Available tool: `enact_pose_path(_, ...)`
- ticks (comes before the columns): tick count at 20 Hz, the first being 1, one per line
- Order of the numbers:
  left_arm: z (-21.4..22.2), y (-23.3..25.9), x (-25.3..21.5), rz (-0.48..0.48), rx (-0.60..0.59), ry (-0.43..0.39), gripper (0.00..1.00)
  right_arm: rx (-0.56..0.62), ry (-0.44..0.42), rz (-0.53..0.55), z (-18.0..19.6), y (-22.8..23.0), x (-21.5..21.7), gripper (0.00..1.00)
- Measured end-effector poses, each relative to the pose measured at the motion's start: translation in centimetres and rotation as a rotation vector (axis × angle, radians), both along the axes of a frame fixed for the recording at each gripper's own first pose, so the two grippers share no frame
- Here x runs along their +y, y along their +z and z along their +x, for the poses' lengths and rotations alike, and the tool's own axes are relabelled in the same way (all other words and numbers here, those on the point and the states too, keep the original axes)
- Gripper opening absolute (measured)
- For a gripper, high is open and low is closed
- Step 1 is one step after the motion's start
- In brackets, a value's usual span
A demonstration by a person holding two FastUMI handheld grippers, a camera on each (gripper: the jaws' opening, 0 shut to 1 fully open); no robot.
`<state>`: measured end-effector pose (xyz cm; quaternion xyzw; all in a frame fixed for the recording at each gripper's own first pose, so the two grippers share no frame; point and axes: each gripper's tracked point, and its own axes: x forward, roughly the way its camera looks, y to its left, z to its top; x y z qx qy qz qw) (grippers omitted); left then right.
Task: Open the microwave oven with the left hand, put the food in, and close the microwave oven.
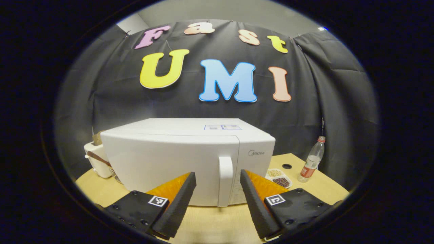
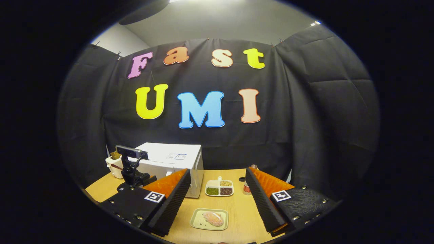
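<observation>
White microwave oven [image 1: 190, 159] sits shut on the counter [image 1: 210, 220], so nothing of the task looks done; the left claw [image 1: 217, 189] gapes wide and empty, its fingers flanking the door handle [image 1: 225, 181] at 12 o'clock without touching. Opening, loading and closing all remain, I judge: the right claw [image 2: 217, 193] is likewise spread wide and empty, with the food on its tray [image 2: 213, 218] lying at its 6 o'clock.

Wooden table [image 2: 237, 217] bears microwave [image 1: 176, 159], food plate [image 2: 209, 219], bottle [image 1: 312, 160].
</observation>
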<state>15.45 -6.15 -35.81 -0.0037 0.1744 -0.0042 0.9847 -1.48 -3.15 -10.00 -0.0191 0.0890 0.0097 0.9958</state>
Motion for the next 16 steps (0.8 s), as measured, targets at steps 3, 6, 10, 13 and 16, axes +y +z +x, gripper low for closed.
enact_pose_path(3,1.2,-0.8,-0.8,0.025,0.005,-0.025,0.84,0.009,-0.019,-0.008,0.2,-0.3,-0.7,0.99)
enact_pose_path(6,1.6,-2.7,-1.3,0.046,0.04,-0.047,0.78,0.03,-0.038,-0.007,0.3,-0.9,-1.3,0.99)
enact_pose_path(10,1.6,-2.8,-1.7,0.044,0.046,-0.075,0.36,0.04,-0.045,-0.025,0.2,-1.3,-1.9,0.99)
enact_pose_path(13,1.3,-2.9,-1.6,0.038,0.055,-0.108,0.29,0.048,-0.038,-0.036,0.4,-1.5,-2.0,0.99)
enact_pose_path(16,1.2,-2.9,-1.7,0.082,0.055,-0.121,0.2,0.056,-0.021,-0.037,0.6,-1.9,-1.4,0.99)
